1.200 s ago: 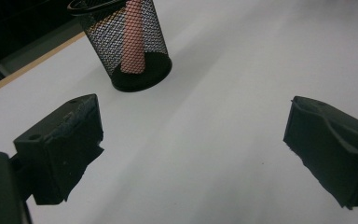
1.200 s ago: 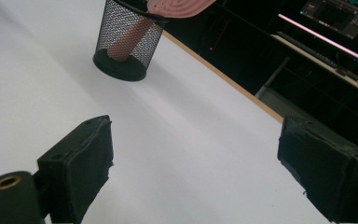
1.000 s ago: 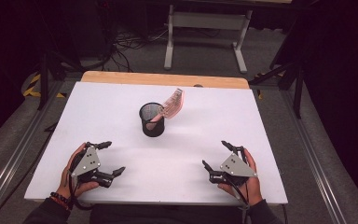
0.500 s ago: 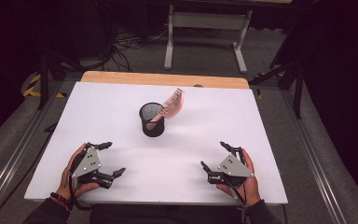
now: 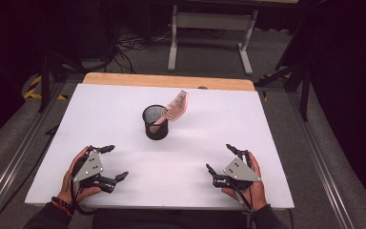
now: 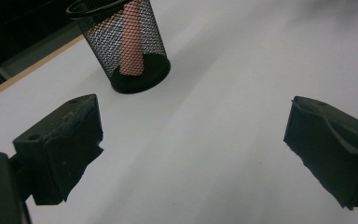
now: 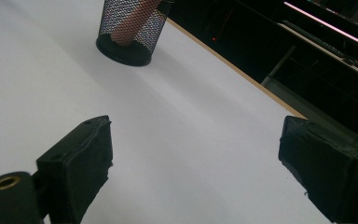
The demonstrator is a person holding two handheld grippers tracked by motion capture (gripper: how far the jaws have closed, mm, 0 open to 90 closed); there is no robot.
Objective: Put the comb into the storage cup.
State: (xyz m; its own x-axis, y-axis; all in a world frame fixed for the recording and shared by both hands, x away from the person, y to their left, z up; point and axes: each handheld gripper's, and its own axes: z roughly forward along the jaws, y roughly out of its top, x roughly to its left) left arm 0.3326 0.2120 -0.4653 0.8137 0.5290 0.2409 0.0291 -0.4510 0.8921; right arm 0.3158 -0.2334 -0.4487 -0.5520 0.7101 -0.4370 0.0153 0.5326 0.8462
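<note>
A black mesh cup [image 5: 155, 123] stands upright near the middle of the white table [image 5: 124, 109]. A pink comb-like object [image 5: 176, 107] sticks out of it, leaning right. The cup [image 6: 121, 46] with the pink object [image 6: 131, 39] inside appears ahead in the left gripper view, and again as the cup [image 7: 129, 29] in the right gripper view. My left gripper [image 5: 115, 163] rests open near the table's front left, nothing between its jaws. My right gripper [image 5: 220, 158] rests open at the front right, also holding nothing. Both are well short of the cup.
A wooden strip [image 5: 167, 81] runs along the table's far edge. Beyond it stand a white desk frame [image 5: 209, 28] and cables on the grey floor. Metal rails [image 5: 314, 143] flank the table on both sides.
The right hand and its gripper have shifted very slightly. The left gripper, cup and pink object stay put.
</note>
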